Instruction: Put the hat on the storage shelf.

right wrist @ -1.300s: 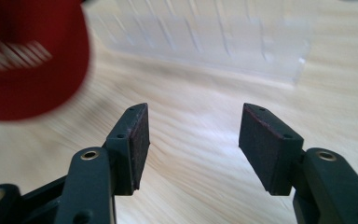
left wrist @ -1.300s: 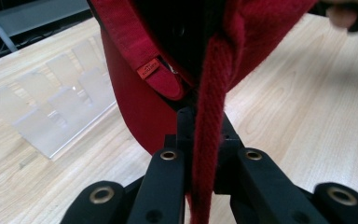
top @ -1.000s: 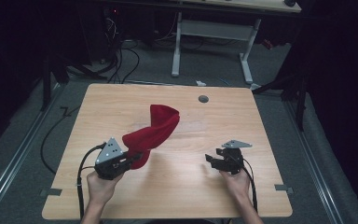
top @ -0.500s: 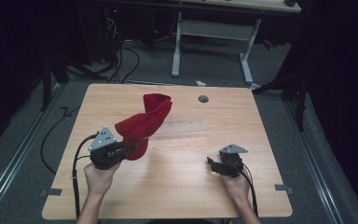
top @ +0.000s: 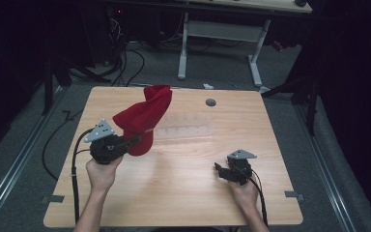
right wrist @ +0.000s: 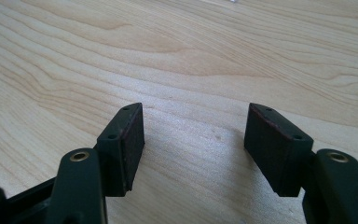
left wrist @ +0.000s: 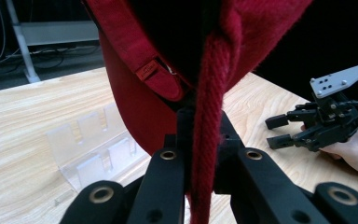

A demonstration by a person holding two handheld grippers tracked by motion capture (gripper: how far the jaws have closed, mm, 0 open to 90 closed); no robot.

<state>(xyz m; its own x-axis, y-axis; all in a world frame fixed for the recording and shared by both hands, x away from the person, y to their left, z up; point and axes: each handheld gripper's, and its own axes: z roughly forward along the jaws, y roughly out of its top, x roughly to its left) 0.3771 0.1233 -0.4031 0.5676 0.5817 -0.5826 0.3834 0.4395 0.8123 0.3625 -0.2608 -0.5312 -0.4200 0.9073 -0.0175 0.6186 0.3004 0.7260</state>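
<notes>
Meanwhile held aloft: red cap (top: 142, 116) by left gripper (top: 134, 141), clamped on its edge, above clear rack (top: 183, 125), far-left of right gripper (top: 220, 170), jaws spread, empty.

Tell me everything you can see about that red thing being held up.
The red cloth item looks like a soft fabric cap or bag: woven, deep red, with a strap bearing a small tab and metal buckle. It is lifted off the table, hanging twisted and slanting up and away from the left gripper, whose jaws are shut on a thick fold of it. Its lower part hangs before a clear plastic rack. Nothing else touches it.
</notes>
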